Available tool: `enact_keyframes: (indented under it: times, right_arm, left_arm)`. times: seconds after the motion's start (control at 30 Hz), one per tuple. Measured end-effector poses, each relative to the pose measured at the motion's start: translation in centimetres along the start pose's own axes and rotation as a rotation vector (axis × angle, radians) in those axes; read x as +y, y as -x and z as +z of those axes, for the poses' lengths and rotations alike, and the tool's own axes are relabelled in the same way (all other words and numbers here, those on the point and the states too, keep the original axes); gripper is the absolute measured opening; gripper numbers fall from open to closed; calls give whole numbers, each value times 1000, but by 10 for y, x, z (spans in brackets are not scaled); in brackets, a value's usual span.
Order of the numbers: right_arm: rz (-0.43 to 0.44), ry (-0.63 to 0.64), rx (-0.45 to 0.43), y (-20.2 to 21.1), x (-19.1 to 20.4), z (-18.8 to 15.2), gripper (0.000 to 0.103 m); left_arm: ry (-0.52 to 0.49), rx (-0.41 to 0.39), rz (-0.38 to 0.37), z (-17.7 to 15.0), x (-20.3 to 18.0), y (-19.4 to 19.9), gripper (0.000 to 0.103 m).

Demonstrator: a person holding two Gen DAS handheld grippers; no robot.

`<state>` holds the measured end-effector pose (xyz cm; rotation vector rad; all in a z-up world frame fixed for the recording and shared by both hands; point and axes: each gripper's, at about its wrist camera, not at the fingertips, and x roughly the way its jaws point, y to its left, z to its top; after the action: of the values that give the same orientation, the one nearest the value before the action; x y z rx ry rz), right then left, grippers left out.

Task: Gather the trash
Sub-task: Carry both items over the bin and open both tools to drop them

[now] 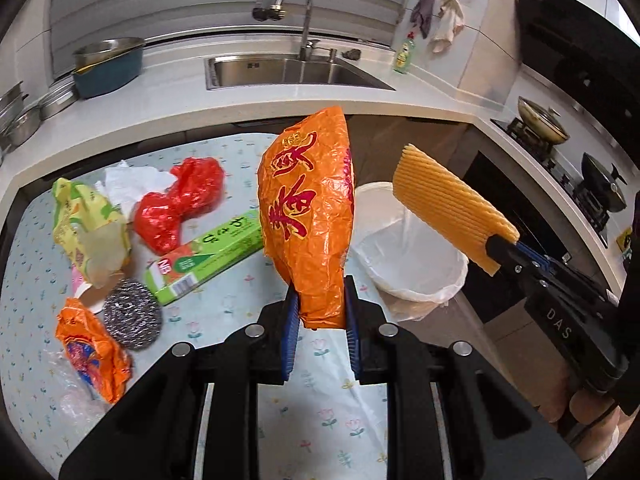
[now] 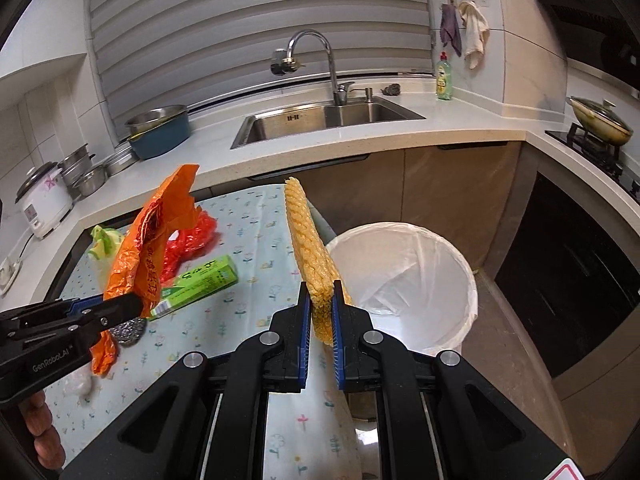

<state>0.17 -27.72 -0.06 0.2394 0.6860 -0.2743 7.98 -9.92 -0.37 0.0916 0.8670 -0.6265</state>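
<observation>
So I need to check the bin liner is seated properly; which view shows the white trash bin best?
The right wrist view: the white trash bin shows nearly its whole rim and liner interior. In the left wrist view the bin is partly hidden behind the orange bag and yellow sponge.

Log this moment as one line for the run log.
left gripper: shut on orange bag | right gripper: shut on yellow sponge | bin: lined, empty

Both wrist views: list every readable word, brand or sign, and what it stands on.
"DAS": body of the right tool.
"GenRobot.AI": body of the left tool.
"NB": end of the green box; its other print is too small.
Large red Chinese characters: orange bag, not reliably readable.
Yellow-green packet: print blurred.
</observation>
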Motion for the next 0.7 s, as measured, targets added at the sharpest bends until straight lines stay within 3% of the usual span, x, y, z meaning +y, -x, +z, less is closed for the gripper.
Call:
enact_keyframes:
  times: [0.37,0.6,0.7]
  right_arm:
    - [-78,-72,39,-26,-49,-2,9]
    - [-108,-97,63,-48,-68,1,9]
    - [-109,-107,74,-60,-73,4,9]
  left_arm:
    - [-147,77,-149,11,-69,-56,20]
    - [-199,107,-181,25,-90,-95,21]
    - [-202,119,-185,32,-95,-109,27]
